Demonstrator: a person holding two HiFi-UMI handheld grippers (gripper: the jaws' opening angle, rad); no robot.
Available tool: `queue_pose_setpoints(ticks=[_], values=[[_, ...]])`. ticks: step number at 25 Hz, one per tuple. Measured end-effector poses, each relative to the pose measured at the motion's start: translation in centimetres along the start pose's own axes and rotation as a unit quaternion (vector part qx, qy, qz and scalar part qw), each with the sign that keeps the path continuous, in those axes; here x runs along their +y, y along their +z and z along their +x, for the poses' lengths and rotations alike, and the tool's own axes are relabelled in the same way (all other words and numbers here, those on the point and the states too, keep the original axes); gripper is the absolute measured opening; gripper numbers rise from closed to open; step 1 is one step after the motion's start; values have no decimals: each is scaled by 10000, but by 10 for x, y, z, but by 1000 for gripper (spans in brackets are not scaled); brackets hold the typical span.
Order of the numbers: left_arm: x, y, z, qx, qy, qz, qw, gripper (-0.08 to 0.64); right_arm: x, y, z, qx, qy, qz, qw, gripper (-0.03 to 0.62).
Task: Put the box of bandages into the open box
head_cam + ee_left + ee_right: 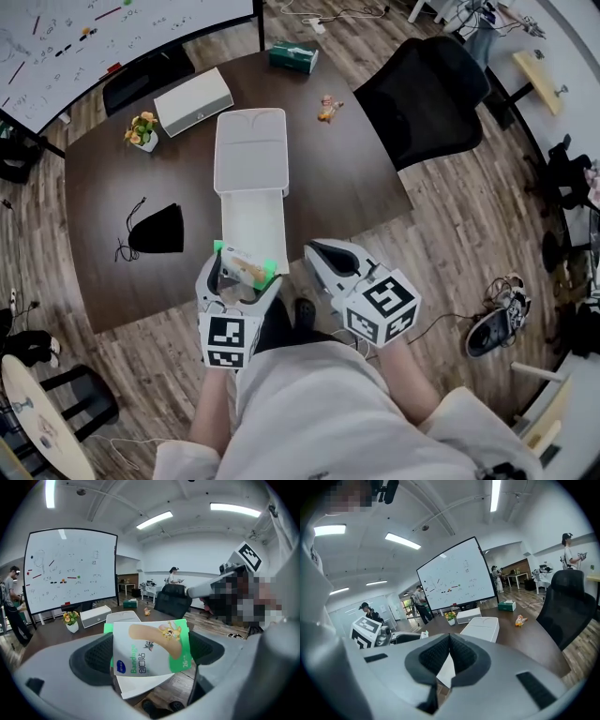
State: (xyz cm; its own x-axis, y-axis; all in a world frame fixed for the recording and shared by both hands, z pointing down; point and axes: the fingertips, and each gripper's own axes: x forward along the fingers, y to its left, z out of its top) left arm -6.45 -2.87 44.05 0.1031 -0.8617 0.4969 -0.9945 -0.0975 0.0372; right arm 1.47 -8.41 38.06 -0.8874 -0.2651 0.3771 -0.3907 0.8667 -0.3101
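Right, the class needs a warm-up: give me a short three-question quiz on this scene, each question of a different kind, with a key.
1. Which gripper holds the bandage box?
2. True or false: the right gripper is shut with nothing in it.
3. In the head view, what lies on the table left of the open box? A. a black pouch B. a mug C. a shoe

Key: 1. the left gripper; 2. true; 3. A

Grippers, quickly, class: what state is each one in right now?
Left gripper: closed on the box of bandages.
Right gripper: closed, holding nothing.
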Motion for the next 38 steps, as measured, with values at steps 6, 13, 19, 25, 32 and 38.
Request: queue_pose_setpoints(ticks=[6, 13, 19, 25, 32, 38], values=[[17, -2, 24, 219, -238, 198, 9993, 495, -9, 11, 16, -29, -223, 98, 9997, 5], [25, -12, 51, 435, -580, 425, 9965, 495, -23, 12, 32, 50, -483, 231, 9986, 5], [39, -33, 71, 763, -716, 582, 9928, 495, -31, 12, 45, 125, -660, 319, 9972, 5], [46, -44, 89, 984, -957, 613, 9886, 495, -38, 17, 54, 121, -841, 384, 9956, 5], [48, -53, 109, 1178, -1344, 818, 9805, 495, -44, 16, 62, 140, -1093, 535, 9925, 5], [47, -66, 120, 1450, -1657, 1134, 9689, 495, -49, 13, 64, 149, -1361, 665, 9883, 5]])
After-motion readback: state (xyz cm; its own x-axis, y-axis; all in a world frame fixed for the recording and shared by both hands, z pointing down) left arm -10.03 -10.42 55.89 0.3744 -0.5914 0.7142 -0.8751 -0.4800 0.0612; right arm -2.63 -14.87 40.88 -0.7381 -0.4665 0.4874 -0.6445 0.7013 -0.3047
